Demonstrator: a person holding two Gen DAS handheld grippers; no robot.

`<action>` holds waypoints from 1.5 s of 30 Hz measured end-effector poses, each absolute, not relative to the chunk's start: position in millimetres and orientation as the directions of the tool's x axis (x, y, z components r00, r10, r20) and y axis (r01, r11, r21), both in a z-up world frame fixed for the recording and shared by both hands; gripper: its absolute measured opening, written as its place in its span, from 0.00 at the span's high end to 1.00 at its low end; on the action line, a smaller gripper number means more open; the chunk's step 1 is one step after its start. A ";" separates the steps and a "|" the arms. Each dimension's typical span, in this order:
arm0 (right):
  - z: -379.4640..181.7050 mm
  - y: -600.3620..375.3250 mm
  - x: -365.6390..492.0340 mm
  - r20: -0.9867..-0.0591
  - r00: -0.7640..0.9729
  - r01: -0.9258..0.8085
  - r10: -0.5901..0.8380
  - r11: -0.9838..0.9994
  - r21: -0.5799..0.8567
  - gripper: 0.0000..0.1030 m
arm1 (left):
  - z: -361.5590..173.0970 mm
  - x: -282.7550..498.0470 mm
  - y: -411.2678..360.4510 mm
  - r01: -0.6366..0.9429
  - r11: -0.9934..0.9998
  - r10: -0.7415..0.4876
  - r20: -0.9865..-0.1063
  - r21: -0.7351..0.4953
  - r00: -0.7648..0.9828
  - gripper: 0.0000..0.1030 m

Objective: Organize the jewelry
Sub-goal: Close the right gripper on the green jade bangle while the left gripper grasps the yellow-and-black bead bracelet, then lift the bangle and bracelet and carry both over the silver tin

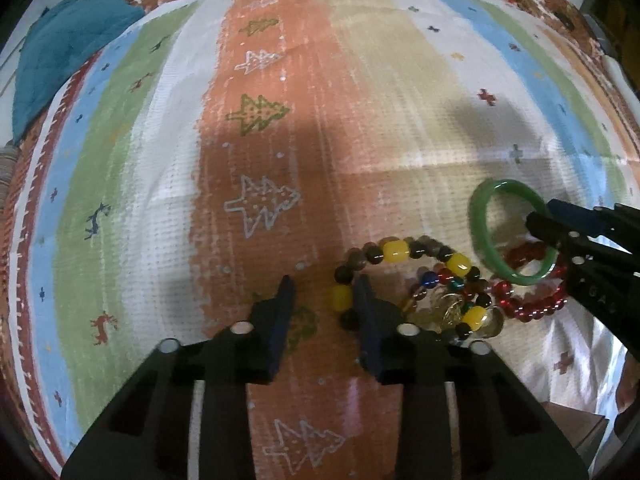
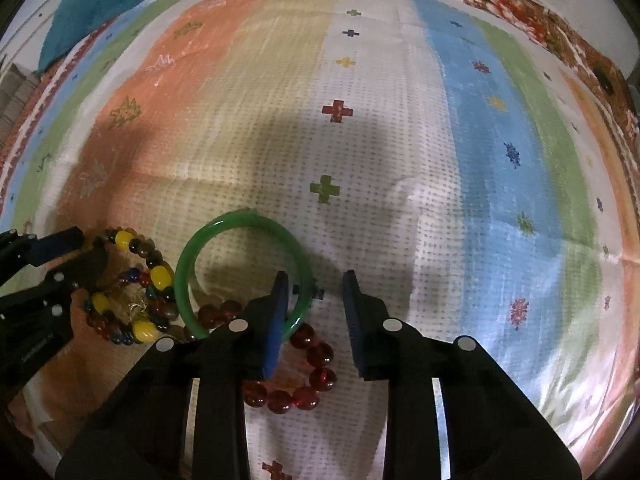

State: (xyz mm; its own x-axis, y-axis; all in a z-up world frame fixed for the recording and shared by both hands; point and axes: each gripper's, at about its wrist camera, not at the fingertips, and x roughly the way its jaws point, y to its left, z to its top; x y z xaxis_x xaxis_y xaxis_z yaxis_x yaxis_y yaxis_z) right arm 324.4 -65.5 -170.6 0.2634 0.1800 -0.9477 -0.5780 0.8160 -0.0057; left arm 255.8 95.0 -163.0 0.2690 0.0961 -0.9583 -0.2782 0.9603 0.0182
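A green bangle (image 2: 188,276) lies tilted on a red bead bracelet (image 2: 316,356); both also show in the left wrist view, the bangle (image 1: 480,220) above the red bracelet (image 1: 532,308). A yellow-and-dark bead bracelet (image 1: 396,250) lies over a small heap of multicoloured beads and gold pieces (image 1: 452,308); it also shows in the right wrist view (image 2: 160,276). My left gripper (image 1: 324,304) is open, its right finger beside the yellow-bead bracelet. My right gripper (image 2: 314,304) is open, its left finger inside the bangle's ring and its right finger outside it.
A striped mat (image 1: 280,120) with tree and cross patterns covers the surface; it also shows in the right wrist view (image 2: 400,120). A teal cloth (image 1: 64,48) lies at its far left corner. A brown patterned cover (image 2: 520,8) borders the mat.
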 end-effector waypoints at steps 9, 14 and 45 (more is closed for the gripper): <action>-165.0 -71.1 324.1 -0.940 0.272 -0.568 0.208 0.823 0.018 0.91 | -156.6 252.6 96.0 -0.289 0.957 0.069 -0.958 -0.016 0.280 0.89; -151.7 -73.6 323.1 -0.929 0.285 -0.566 0.234 0.824 0.033 0.91 | -134.6 248.8 92.8 -0.277 0.960 0.065 -0.943 -0.031 0.328 0.89; -99.6 -99.2 287.3 -0.887 0.356 -0.560 0.293 0.827 0.049 0.91 | -54.8 210.9 69.9 -0.224 0.969 0.015 -0.876 -0.106 0.482 0.89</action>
State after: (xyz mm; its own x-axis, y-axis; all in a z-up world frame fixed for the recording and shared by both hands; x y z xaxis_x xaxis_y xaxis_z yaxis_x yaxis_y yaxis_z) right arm 287.3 -99.2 -99.6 0.3558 0.2935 -0.8873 -0.5598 0.8272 0.0492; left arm 210.9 69.9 -54.8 0.4820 0.0152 -0.8760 -0.2236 0.9689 -0.1062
